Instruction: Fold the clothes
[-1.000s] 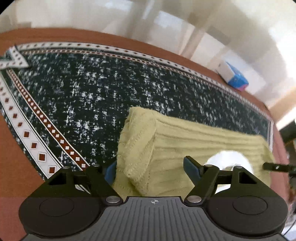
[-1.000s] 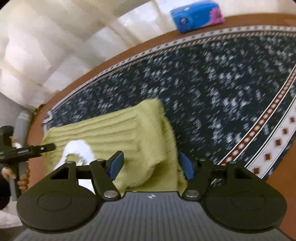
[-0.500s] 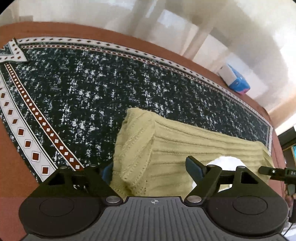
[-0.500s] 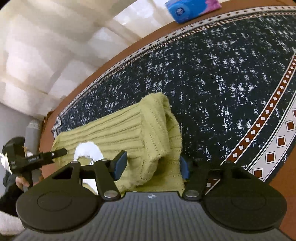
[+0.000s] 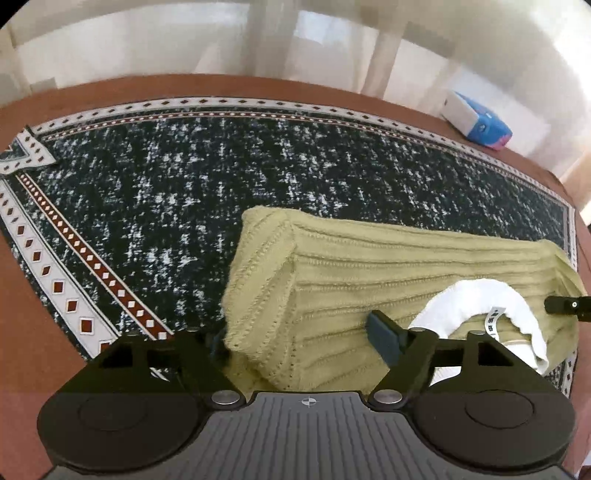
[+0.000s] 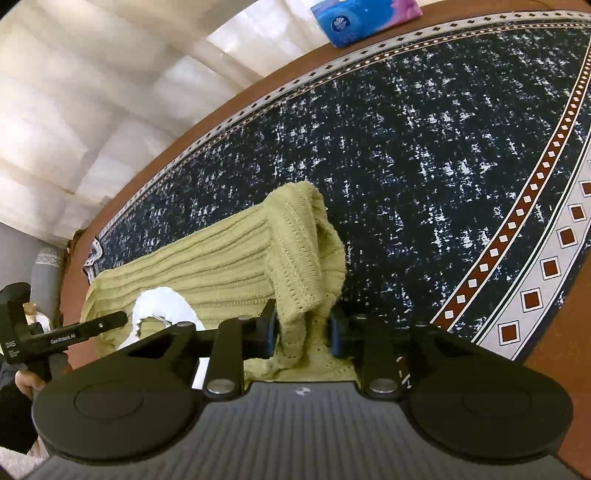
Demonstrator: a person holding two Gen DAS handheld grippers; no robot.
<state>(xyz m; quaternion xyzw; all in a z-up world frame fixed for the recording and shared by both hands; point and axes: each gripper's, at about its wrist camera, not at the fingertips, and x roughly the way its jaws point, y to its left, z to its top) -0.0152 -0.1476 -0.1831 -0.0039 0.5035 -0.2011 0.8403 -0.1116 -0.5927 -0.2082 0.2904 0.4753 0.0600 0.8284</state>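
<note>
A ribbed olive-green knit sweater with a white collar lies folded on a dark patterned tablecloth. My left gripper is open, with its fingers on either side of the sweater's folded left end. In the right wrist view the sweater lies the same way, and my right gripper has narrowed around a bunch of its right end, which hangs between the blue pads. The collar shows beside the left gripper's finger.
A blue tissue pack lies at the table's far edge; it also shows in the right wrist view. The brown table edge runs around the cloth. White curtains hang behind.
My right gripper's fingers have closed in from wide open onto the sweater's right end. My left gripper stays open over the left end, and the view has shifted a little.
</note>
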